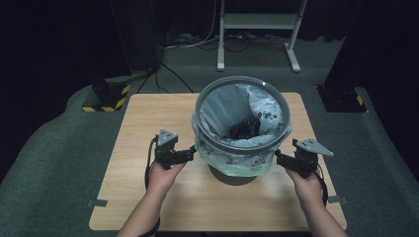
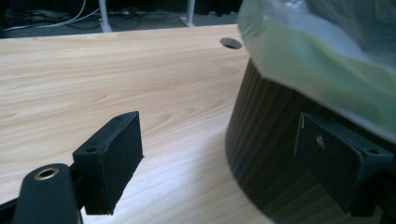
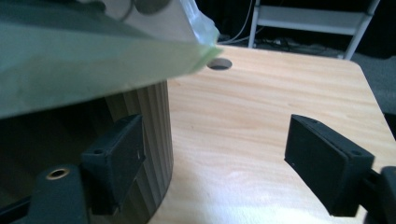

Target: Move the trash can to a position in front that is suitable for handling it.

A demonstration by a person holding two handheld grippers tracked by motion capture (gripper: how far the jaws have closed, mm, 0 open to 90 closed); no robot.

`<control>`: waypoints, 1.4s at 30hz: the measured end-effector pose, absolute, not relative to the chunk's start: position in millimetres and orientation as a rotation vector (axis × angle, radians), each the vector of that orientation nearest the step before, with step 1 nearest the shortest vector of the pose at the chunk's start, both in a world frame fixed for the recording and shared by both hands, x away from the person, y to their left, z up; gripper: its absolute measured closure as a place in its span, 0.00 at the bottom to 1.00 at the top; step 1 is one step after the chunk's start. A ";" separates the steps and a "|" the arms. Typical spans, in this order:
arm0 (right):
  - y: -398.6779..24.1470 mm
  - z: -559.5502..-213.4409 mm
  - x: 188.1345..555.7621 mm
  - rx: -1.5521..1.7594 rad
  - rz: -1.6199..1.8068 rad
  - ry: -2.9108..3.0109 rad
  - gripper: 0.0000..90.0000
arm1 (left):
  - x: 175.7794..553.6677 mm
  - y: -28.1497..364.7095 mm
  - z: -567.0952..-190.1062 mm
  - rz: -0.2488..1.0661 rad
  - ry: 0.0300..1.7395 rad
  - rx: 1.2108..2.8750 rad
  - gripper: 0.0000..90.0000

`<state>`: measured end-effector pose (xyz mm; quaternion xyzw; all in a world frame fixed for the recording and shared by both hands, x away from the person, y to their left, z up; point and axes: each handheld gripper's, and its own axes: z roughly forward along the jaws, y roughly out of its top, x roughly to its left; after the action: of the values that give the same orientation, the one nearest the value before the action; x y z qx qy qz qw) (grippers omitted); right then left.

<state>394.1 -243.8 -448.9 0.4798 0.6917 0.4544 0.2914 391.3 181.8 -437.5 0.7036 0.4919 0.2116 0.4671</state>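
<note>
Centrally on the wooden tabletop point(image 1: 148, 197), nearer its far edge, stands a dark ribbed bin point(image 1: 232, 174) lined with a pale green bag point(image 1: 237, 160) folded over its rim. Left gripper point(image 1: 190, 154) and right gripper point(image 1: 278, 157) flank the bin just under that overhang, each with jaws spread wide and nothing pinched between them.

One bin point(image 1: 242, 148), one liner bag point(image 1: 237, 160), two hand-held grippers, one table point(image 1: 148, 128)
</note>
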 end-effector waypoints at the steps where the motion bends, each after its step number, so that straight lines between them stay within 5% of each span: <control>1: -246.1 -449.2 392.4 1.288 1.204 1.851 0.20 | 388.7 184.2 -437.9 0.518 1.209 1.735 0.17; 27: -267.3 -505.8 387.6 1.424 0.947 2.025 0.18 | 378.0 208.8 -481.1 0.297 1.548 2.204 0.16; 42: -264.0 -522.6 392.4 1.459 0.868 2.071 0.17 | 391.0 220.3 -480.0 0.114 1.838 2.292 0.17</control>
<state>392.4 -264.0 -522.6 0.5302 0.7526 0.3155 0.2299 391.0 220.3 -480.0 0.7755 0.6221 0.0385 0.1005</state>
